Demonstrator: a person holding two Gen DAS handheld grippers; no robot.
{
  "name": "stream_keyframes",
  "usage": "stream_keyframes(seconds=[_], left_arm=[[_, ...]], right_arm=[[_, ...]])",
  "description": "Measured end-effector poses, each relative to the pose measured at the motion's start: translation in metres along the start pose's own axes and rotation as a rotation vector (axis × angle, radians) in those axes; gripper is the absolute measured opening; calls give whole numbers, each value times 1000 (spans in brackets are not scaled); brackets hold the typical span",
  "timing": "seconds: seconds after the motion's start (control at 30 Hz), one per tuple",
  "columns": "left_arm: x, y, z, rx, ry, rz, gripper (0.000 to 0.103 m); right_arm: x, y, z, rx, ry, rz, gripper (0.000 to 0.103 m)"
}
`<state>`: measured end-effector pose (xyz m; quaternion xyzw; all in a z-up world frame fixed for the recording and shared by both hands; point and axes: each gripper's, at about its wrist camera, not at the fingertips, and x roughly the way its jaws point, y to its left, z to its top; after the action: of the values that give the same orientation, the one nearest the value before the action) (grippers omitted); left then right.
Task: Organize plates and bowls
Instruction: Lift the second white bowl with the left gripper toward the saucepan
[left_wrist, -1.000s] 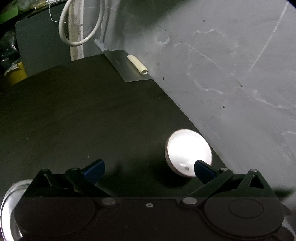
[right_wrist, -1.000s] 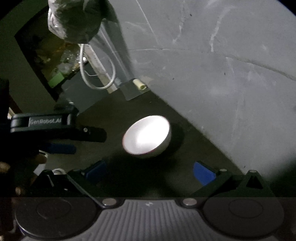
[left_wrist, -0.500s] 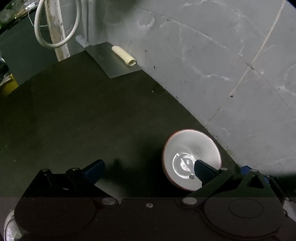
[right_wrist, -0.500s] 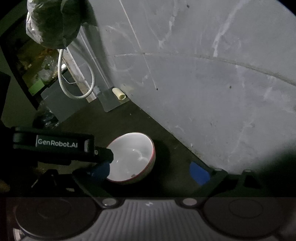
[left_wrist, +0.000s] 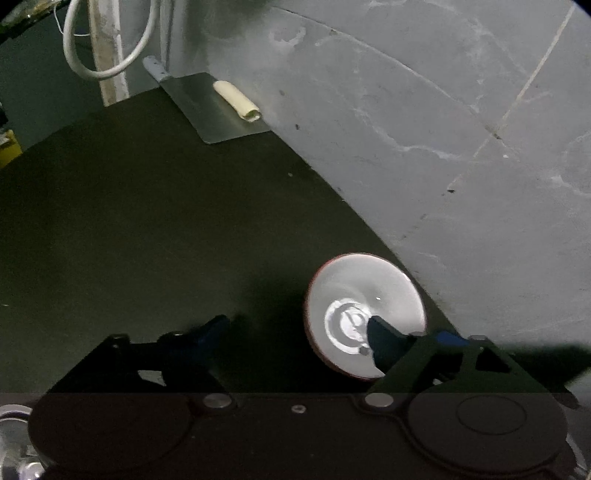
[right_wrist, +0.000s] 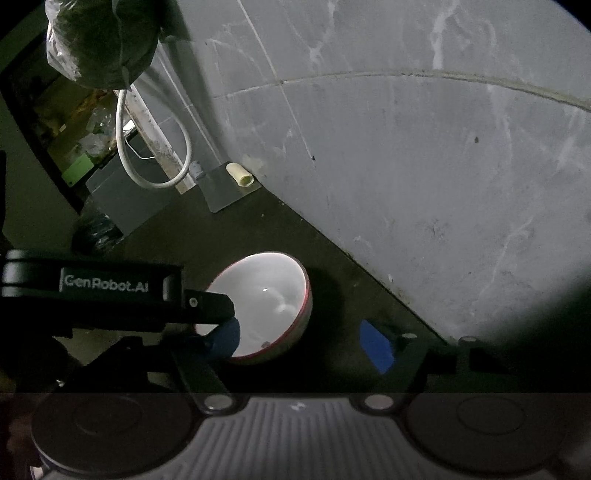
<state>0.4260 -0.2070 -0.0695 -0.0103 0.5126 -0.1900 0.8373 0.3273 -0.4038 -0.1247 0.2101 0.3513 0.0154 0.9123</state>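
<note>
A white bowl with a red rim (left_wrist: 364, 312) sits upright on the dark countertop (left_wrist: 147, 229) close to the grey wall. It also shows in the right wrist view (right_wrist: 266, 302). My left gripper (left_wrist: 295, 332) is open; its right finger reaches over the bowl's near rim into the bowl, its left finger stands outside. My right gripper (right_wrist: 299, 343) is open and empty just in front of the bowl. The left gripper's body (right_wrist: 103, 291) crosses the right wrist view and hides the bowl's left edge.
A cleaver (left_wrist: 214, 107) with a pale roll (left_wrist: 238, 101) on its blade lies at the back by the wall. A white cable loop (left_wrist: 110, 44) hangs behind it. A shiny metal dish edge (left_wrist: 14, 443) shows at the lower left. The grey tiled wall (left_wrist: 443, 147) bounds the right side.
The left gripper has moved toward the bowl, so its right finger now reaches inside the rim. The right gripper has come closer and lower; the bowl stays in place.
</note>
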Motion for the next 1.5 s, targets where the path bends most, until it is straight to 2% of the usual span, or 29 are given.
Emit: stream_keyframes(seconds=[0.13,0.23,0.3,0.47,0.57,0.7,0.8,1.13,1.5], left_arm=[[2,0,-1,-9,12,-28,61],[4,1,-2,-18,24,-42,50],[5,1,-2,-23,28,-47,45],[2,2,-2,-38,22,-54,32],[1,2,-4,-41,4,-52,15],[0,5,-7,-64,-11,-63,14],[-4,4,-11,-52,-12,-58,14],[-25,9,-35,-48,-33,-64,14],[-85,37,-68,-77,-122,-109,14]], right_arm=[[2,-2,1,1,5,9,68],[5,-3,1,-8,14,22,67],[7,-4,2,-11,18,28,58],[9,-4,2,-27,24,49,49],[12,-1,2,-36,33,72,41],[14,2,2,-57,36,71,37],[12,0,3,-44,42,79,29],[-6,7,-12,-39,62,111,28],[-61,47,-22,-119,6,185,28]])
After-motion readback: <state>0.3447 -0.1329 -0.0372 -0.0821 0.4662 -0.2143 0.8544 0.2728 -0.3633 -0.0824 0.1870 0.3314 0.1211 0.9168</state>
